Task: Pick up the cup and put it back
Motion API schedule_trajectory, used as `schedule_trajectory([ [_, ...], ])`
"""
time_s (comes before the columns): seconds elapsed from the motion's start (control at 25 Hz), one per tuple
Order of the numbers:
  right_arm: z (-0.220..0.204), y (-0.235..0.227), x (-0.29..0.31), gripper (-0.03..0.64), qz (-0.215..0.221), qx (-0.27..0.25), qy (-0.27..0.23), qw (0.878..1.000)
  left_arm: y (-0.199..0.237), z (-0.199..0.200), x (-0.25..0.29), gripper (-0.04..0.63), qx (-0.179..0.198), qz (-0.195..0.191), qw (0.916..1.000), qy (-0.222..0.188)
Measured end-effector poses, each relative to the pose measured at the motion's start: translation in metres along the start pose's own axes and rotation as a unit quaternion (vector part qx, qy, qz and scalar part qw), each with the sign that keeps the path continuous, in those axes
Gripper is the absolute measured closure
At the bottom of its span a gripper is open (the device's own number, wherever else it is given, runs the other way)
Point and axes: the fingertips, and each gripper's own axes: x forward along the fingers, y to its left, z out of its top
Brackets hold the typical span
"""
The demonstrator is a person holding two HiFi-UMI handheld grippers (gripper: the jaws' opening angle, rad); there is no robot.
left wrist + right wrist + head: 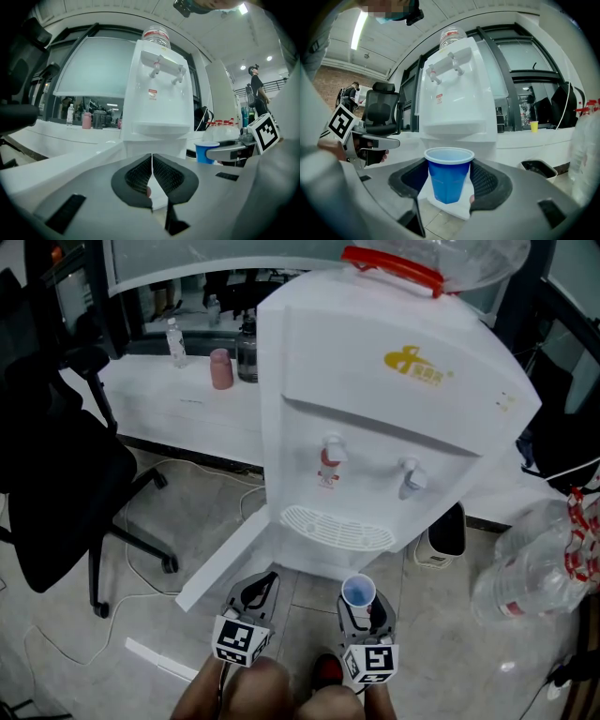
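Observation:
A blue cup (449, 177) with a white rim stands upright between the jaws of my right gripper (449, 180), which is shut on it; both pads press its sides. In the head view the blue cup (358, 592) is held low in front of the white water dispenser (375, 418), below its drip tray (337, 528). My left gripper (255, 598) sits to the left of it, its jaws closed together with nothing between them. From the left gripper (151, 176) view the blue cup (205, 152) shows at the right, in the other gripper.
The dispenser has two taps (330, 456) and a bottle on top. A black office chair (66, 474) stands at the left. A white desk (187, 395) behind carries a pink cup (221, 368) and bottles. Large water bottles (534, 563) lie at the right.

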Motion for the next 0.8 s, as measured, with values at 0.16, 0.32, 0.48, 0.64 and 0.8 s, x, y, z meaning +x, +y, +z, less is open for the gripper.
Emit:
schedule_trajectory([
  [0.16,-0.001,0.001,0.001,0.333,-0.002,0.001,-0.001,1.0,-0.002,0.0,-0.001,0.566,0.01,0.0,1.0,0.0],
  [0.32,-0.007,0.001,0.005,0.333,-0.002,0.002,0.0,1.0,-0.002,-0.002,0.002,0.566,0.009,0.002,1.0,-0.001],
  [0.48,-0.013,0.007,0.014,0.332,0.007,-0.001,-0.004,1.0,0.002,-0.008,0.003,0.566,0.009,0.006,0.9999,0.002],
  [0.64,-0.017,0.014,0.029,0.333,0.022,-0.011,-0.015,1.0,0.006,-0.017,0.004,0.566,0.007,0.014,0.9999,0.006],
  [0.8,-0.029,0.015,0.05,0.331,0.022,-0.015,-0.023,0.999,0.009,-0.03,0.006,0.566,0.009,0.022,0.9996,0.015],
])
